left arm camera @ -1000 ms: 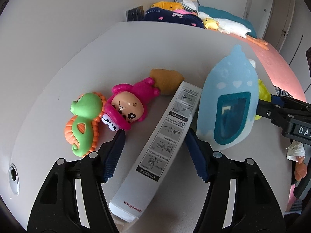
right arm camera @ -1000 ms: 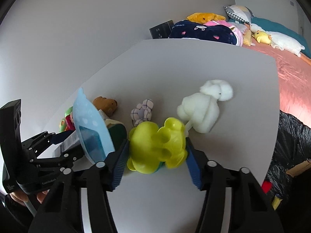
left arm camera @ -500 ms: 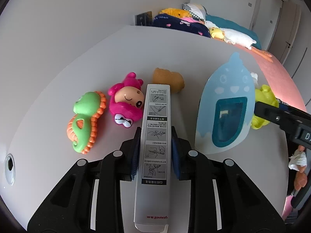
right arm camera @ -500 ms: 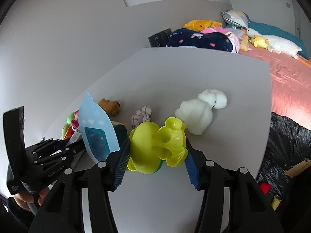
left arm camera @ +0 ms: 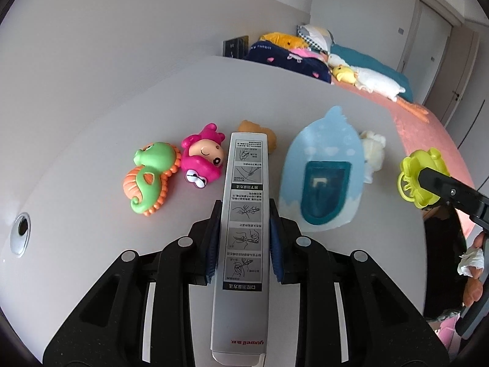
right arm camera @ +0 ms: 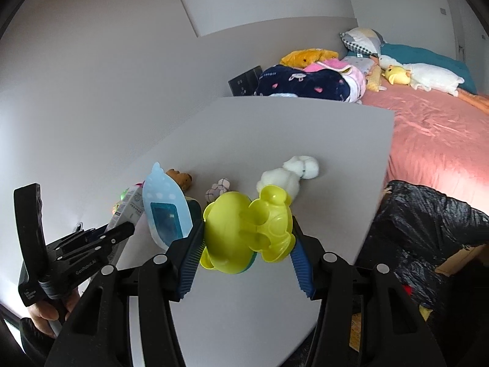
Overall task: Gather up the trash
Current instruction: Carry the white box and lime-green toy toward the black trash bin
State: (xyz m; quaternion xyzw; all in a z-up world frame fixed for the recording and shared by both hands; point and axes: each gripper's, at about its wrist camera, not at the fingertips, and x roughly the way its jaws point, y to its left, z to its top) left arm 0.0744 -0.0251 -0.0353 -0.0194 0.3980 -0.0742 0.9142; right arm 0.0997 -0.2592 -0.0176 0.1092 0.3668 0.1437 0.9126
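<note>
A long white carton (left arm camera: pixel 243 232) printed with instruction drawings is clamped between the blue pads of my left gripper (left arm camera: pixel 244 214), lifted off the white table (left arm camera: pixel 183 98). My right gripper (right arm camera: pixel 247 238) is shut on a yellow-green plastic toy (right arm camera: pixel 247 229), held above the table; the same toy (left arm camera: pixel 415 177) shows at the right of the left wrist view. A light blue blister pack (left arm camera: pixel 322 174) stands on the table between both grippers, also seen as the blue pack (right arm camera: pixel 166 206) in the right wrist view. My left gripper (right arm camera: pixel 122 232) appears there at the lower left.
On the table lie a green seahorse toy (left arm camera: pixel 149 177), a pink doll toy (left arm camera: pixel 203 160), a brown plush (left arm camera: pixel 256 130), a small checked plush (right arm camera: pixel 217 189) and a white fluffy plush (right arm camera: pixel 290 174). A black trash bag (right arm camera: pixel 428 232) sits beside the table's right edge, with a pink bed (right arm camera: pixel 437 134) behind.
My left gripper closed on the white carton and raised it off the table. My right gripper rose and drew back with the yellow-green toy in it.
</note>
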